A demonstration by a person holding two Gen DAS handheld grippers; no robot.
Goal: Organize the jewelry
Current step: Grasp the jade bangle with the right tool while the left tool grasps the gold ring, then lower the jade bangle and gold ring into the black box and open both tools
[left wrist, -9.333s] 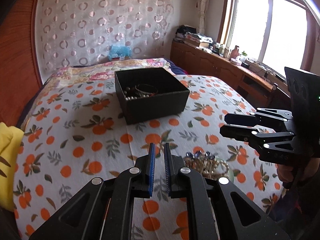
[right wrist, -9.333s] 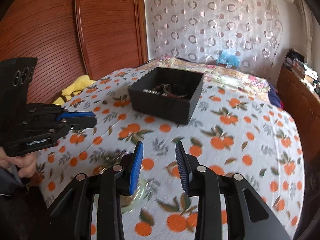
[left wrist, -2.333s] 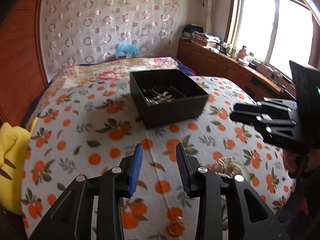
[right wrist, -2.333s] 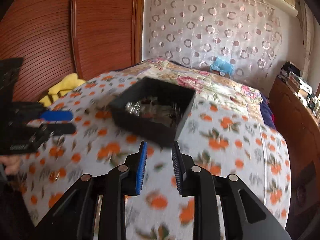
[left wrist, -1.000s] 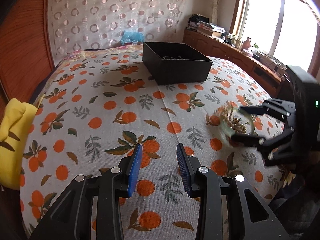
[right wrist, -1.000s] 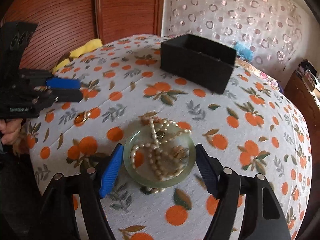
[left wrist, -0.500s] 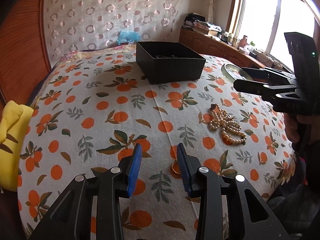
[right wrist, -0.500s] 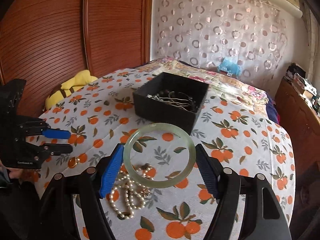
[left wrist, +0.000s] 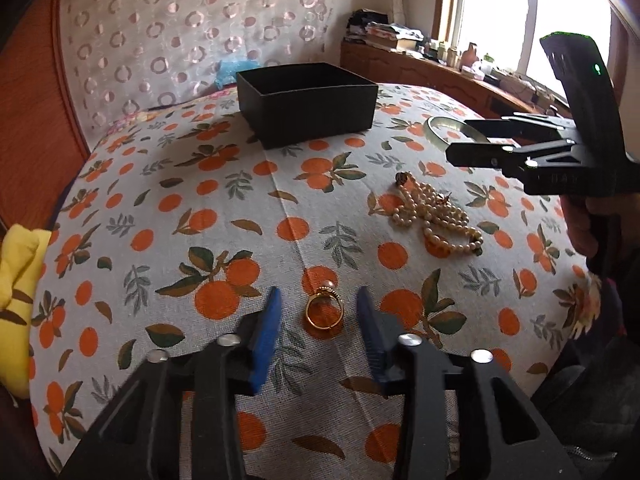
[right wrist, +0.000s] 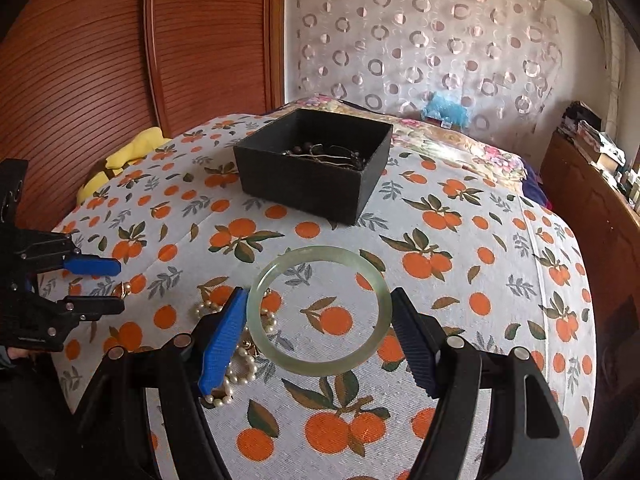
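Down low in the left wrist view, the left gripper [left wrist: 318, 312] hung open astride a gold ring [left wrist: 324, 312] on the bed [left wrist: 168, 216], apparently lined up to pinch it; the pearl necklace [left wrist: 434, 210] lay farther right. Seen from the right wrist, the right gripper [right wrist: 318, 320] clasped the jade bangle [right wrist: 319, 311] flat across its width, carried above the bed toward the far black box [right wrist: 314, 170], probably its destination.

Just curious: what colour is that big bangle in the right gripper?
Pale, translucent green bangle, like jade; clearest in the right wrist view.
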